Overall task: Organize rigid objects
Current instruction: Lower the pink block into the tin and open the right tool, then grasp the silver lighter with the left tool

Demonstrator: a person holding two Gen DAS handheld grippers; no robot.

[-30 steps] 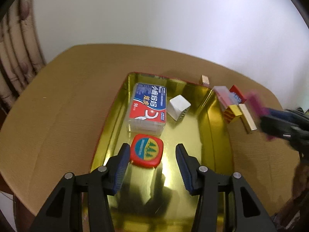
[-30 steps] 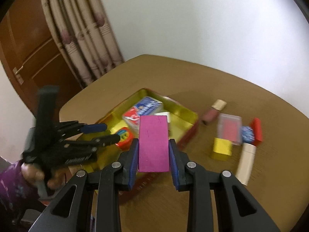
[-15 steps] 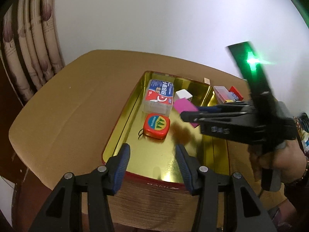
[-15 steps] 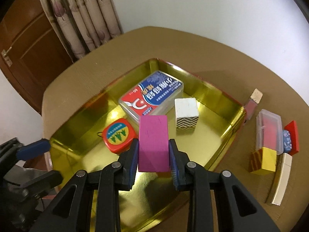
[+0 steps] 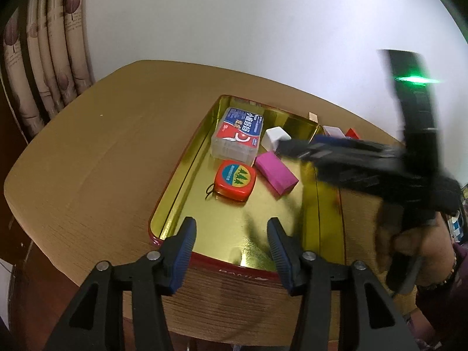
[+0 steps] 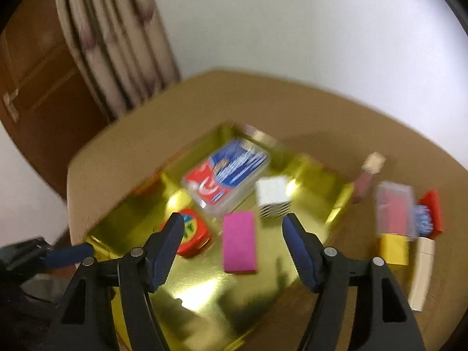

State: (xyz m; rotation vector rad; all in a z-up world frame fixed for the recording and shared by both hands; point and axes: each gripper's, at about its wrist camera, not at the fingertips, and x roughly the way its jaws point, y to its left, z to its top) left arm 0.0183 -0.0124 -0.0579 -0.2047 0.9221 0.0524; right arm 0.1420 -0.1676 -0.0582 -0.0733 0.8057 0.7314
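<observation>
Right gripper (image 6: pixel 232 244), jaws opening, frames the freed magenta block (image 6: pixel 239 241) lying centre-frame on the gold tray (image 6: pixel 336 213), long axis running up-frame; left gripper (image 5: pixel 231 251), also opening on nothing, hangs lower left.

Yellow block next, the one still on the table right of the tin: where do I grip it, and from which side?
Come from above with the right gripper, whose jaws are opening and empty. Pinch the yellow block across its left and right faces; the clear case crowds its far end and the cream stick its right, so go carefully.

Fisheye warp, tray (image 5: pixel 175 193) glare, motion blur
</observation>
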